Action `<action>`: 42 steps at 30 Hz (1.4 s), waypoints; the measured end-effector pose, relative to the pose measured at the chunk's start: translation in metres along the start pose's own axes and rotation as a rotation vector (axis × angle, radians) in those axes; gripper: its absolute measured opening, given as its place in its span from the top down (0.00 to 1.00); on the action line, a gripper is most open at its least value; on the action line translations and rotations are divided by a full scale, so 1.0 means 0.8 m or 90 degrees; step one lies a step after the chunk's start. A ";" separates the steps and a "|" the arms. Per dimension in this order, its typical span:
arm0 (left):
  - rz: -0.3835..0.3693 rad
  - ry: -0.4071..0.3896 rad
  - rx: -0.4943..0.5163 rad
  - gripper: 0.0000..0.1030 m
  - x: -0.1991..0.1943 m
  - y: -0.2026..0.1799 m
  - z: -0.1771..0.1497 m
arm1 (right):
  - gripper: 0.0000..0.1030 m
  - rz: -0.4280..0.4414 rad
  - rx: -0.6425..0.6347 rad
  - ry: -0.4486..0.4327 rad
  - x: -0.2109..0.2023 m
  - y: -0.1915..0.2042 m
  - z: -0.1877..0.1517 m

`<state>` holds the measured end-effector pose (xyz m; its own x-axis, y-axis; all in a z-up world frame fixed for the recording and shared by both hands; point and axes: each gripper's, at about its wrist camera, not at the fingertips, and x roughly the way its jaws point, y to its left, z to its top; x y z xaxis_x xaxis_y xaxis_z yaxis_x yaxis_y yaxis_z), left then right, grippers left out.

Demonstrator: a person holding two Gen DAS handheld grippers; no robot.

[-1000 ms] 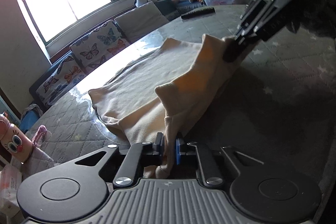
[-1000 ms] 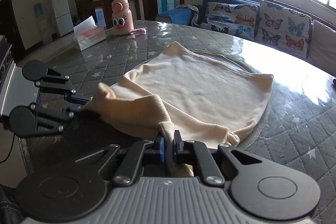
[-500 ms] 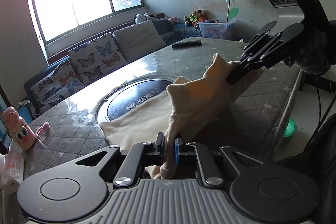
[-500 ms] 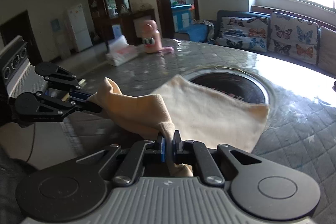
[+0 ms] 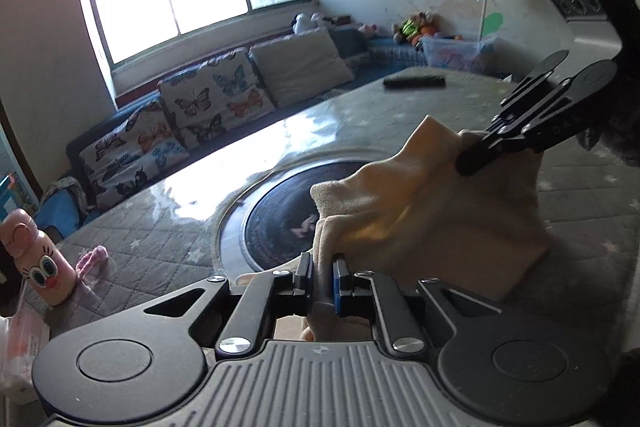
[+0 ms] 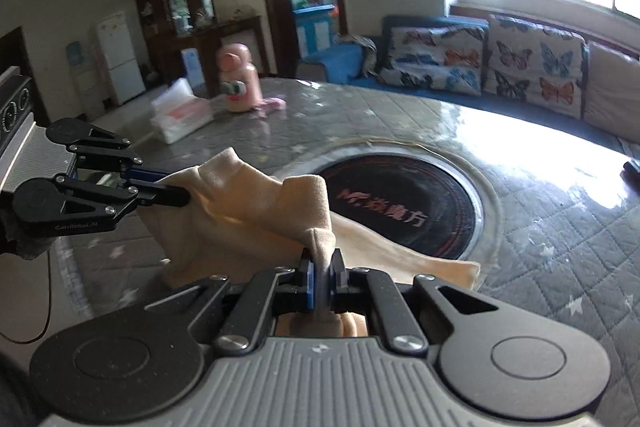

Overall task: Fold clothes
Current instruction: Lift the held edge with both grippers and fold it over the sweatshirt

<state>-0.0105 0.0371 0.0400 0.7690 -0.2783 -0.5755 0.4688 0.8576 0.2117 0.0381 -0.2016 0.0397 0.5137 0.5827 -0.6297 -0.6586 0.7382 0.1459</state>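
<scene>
1. Because each gripper has only a thin pinch of fabric, the hold is the first weak spot. The left gripper [image 5: 322,277] is closed almost fully on a bunched edge of the cream garment [image 5: 432,211], and the right gripper [image 6: 322,277] is clamped just as tight on another bunch of it. A sharp tug apart could pull either bunch out from between the pads.
2. The garment hangs between the two grippers, mostly lifted. In the right wrist view its trailing end lies on the quilted table [image 6: 560,227] at the near edge of the dark round plate [image 6: 404,203]. If that end drags over the plate's rim, it could catch and skew the fold.
3. The cloth between the grippers sags in loose ridges and is not taut. Laid down like this, I judge it would crease or double under itself.
4. At the far left stand a pink bottle [image 6: 238,83] and a tissue pack [image 6: 180,115], well apart from the garment. A wide swing of cloth could still knock them over.
</scene>
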 end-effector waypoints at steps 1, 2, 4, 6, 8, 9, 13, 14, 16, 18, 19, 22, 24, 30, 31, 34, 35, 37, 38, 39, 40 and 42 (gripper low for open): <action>0.001 0.012 -0.003 0.90 0.016 0.004 0.000 | 0.94 -0.006 0.010 0.007 0.012 -0.007 0.003; 0.005 0.023 -0.006 0.90 0.030 0.007 -0.002 | 0.94 -0.011 0.019 0.012 0.024 -0.014 0.006; 0.012 0.045 -0.012 0.90 0.058 0.013 -0.005 | 0.94 -0.021 0.032 0.019 0.045 -0.024 0.007; 0.014 0.060 -0.028 0.90 0.077 0.019 -0.009 | 0.94 -0.030 0.052 0.019 0.063 -0.032 0.005; 0.016 0.069 -0.041 0.90 0.091 0.024 -0.013 | 0.94 -0.038 0.077 0.019 0.081 -0.040 0.001; 0.018 0.069 -0.042 0.90 0.094 0.024 -0.014 | 0.94 -0.041 0.081 0.016 0.085 -0.043 0.000; 0.031 0.077 -0.043 0.88 0.105 0.029 -0.016 | 0.94 -0.061 0.088 0.016 0.100 -0.049 -0.006; 0.031 0.079 -0.045 0.87 0.107 0.031 -0.015 | 0.94 -0.068 0.090 0.022 0.105 -0.052 -0.008; 0.029 0.084 -0.048 0.87 0.112 0.034 -0.013 | 0.93 -0.071 0.095 0.038 0.114 -0.056 -0.010; 0.027 0.083 -0.044 0.86 0.110 0.035 -0.012 | 0.87 -0.068 0.096 0.041 0.114 -0.058 -0.008; 0.026 0.082 -0.042 0.86 0.110 0.035 -0.011 | 0.84 -0.067 0.097 0.039 0.112 -0.058 -0.007; 0.023 0.080 -0.036 0.89 0.112 0.035 -0.007 | 0.78 -0.060 0.086 0.030 0.110 -0.060 0.000; 0.027 0.079 -0.032 0.90 0.115 0.032 -0.002 | 0.78 -0.058 0.078 0.034 0.115 -0.059 0.004; 0.031 0.076 -0.023 0.93 0.120 0.032 0.007 | 0.88 -0.061 0.076 0.064 0.132 -0.061 0.007; 0.039 0.074 -0.021 0.93 0.118 0.033 0.008 | 0.90 -0.068 0.075 0.062 0.132 -0.060 0.007; 0.045 0.054 -0.030 0.93 0.109 0.041 0.015 | 0.93 -0.090 0.080 0.027 0.120 -0.061 0.008; 0.042 0.051 -0.036 0.93 0.108 0.043 0.019 | 0.93 -0.097 0.081 0.016 0.117 -0.061 0.008; 0.026 0.055 -0.040 0.93 0.110 0.041 0.024 | 0.93 -0.104 0.082 0.027 0.123 -0.065 0.006; 0.016 0.055 -0.038 0.93 0.109 0.037 0.024 | 0.92 -0.105 0.084 0.038 0.129 -0.067 0.004; 0.006 0.056 -0.036 0.93 0.109 0.032 0.025 | 0.89 -0.107 0.087 0.044 0.133 -0.070 0.002; -0.004 0.056 -0.035 0.93 0.108 0.028 0.025 | 0.87 -0.111 0.092 0.042 0.134 -0.072 0.000; -0.025 0.056 -0.029 0.92 0.107 0.019 0.026 | 0.85 -0.106 0.101 0.029 0.127 -0.071 0.001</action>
<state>0.0710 0.0173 0.0103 0.7084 -0.2757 -0.6498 0.4767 0.8657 0.1524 0.1283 -0.1844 -0.0318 0.5803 0.4345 -0.6888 -0.4702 0.8693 0.1523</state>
